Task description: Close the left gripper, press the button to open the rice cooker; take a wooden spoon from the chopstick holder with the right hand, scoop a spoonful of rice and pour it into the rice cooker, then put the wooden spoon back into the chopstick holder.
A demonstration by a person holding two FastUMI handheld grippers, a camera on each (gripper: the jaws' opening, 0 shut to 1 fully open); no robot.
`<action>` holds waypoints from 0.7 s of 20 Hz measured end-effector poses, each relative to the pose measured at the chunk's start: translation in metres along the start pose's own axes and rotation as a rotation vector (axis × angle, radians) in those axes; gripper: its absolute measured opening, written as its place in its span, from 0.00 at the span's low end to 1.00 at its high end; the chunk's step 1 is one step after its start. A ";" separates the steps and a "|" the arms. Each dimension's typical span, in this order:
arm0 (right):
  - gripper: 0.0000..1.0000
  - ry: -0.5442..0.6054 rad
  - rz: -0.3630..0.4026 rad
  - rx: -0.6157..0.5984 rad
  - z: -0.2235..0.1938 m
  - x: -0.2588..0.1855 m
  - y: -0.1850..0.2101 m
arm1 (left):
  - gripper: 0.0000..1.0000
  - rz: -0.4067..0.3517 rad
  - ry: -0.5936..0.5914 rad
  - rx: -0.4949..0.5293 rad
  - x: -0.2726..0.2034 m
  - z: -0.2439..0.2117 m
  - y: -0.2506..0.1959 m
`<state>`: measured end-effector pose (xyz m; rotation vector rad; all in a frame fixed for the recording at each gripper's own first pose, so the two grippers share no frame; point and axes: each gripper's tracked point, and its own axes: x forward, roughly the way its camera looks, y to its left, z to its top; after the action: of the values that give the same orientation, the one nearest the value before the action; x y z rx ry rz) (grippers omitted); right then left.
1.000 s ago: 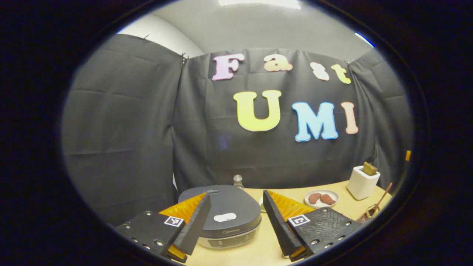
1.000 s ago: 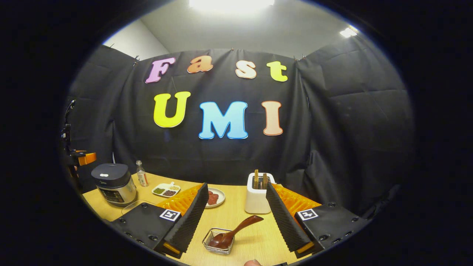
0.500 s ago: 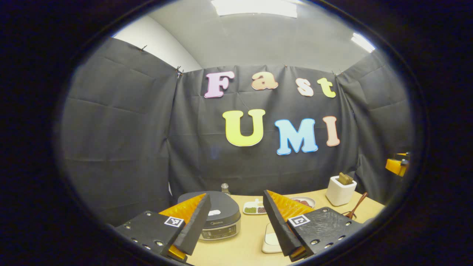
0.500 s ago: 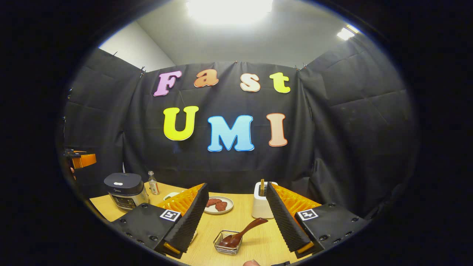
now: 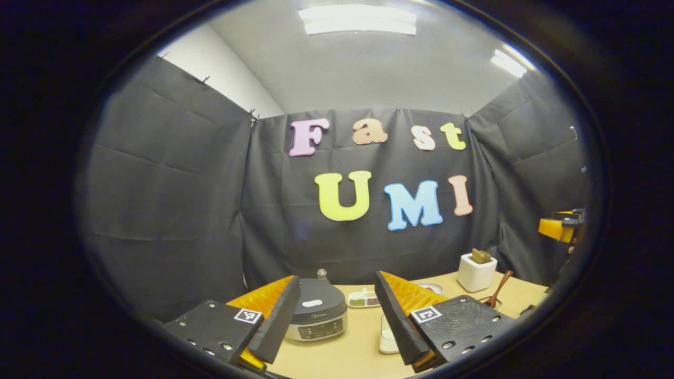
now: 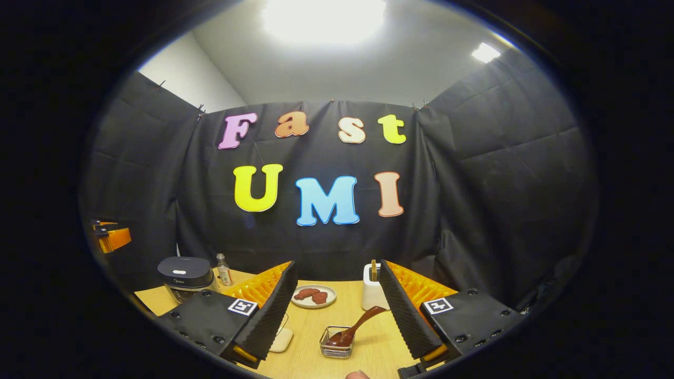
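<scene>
The dark rice cooker (image 5: 316,317) stands with its lid down, a white button (image 5: 312,303) on top, at the table's left end. My left gripper (image 5: 337,329) hangs open well back from it, holding nothing. In the right gripper view the cooker (image 6: 185,275) is far left. A brown wooden spoon (image 6: 354,329) leans with its bowl in a small wire basket (image 6: 337,349) near the table's front. My right gripper (image 6: 337,329) is open and empty, above and short of the basket. The spoon (image 5: 497,292) also shows far right in the left gripper view.
A white holder (image 6: 372,292) with wooden sticks stands behind the basket. On the wooden table (image 6: 363,300) are a plate of red pieces (image 6: 313,296), a small bottle (image 6: 224,269), a divided dish (image 5: 363,300) and a pale container (image 5: 388,339). A fingertip (image 6: 358,375) shows at the bottom edge.
Both grippers have drawn back from the table, so the cooker, basket and holder look smaller and farther off. Both stayed open, and nothing on the table moved.
</scene>
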<state>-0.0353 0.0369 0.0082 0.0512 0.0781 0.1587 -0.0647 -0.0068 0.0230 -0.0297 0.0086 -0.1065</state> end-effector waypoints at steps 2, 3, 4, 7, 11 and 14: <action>0.98 -0.003 -0.002 0.003 0.003 -0.006 0.001 | 0.86 -0.010 -0.010 -0.010 0.000 0.005 -0.003; 0.98 -0.004 -0.002 0.002 0.004 -0.008 0.001 | 0.86 -0.015 -0.013 -0.010 -0.002 0.005 -0.005; 0.98 -0.011 -0.003 -0.002 0.007 -0.010 0.000 | 0.86 -0.018 -0.015 -0.010 -0.003 0.006 -0.006; 0.98 -0.020 -0.013 -0.015 0.011 -0.015 -0.003 | 0.86 -0.023 -0.019 -0.013 -0.003 0.007 -0.009; 0.98 -0.016 -0.017 -0.006 0.011 -0.019 -0.003 | 0.86 -0.026 -0.023 -0.011 -0.008 0.010 -0.008; 0.98 -0.012 -0.012 -0.009 0.010 -0.019 0.000 | 0.86 -0.022 -0.018 -0.016 -0.008 0.009 -0.005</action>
<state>-0.0537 0.0337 0.0194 0.0432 0.0656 0.1470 -0.0736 -0.0111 0.0320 -0.0472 -0.0089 -0.1281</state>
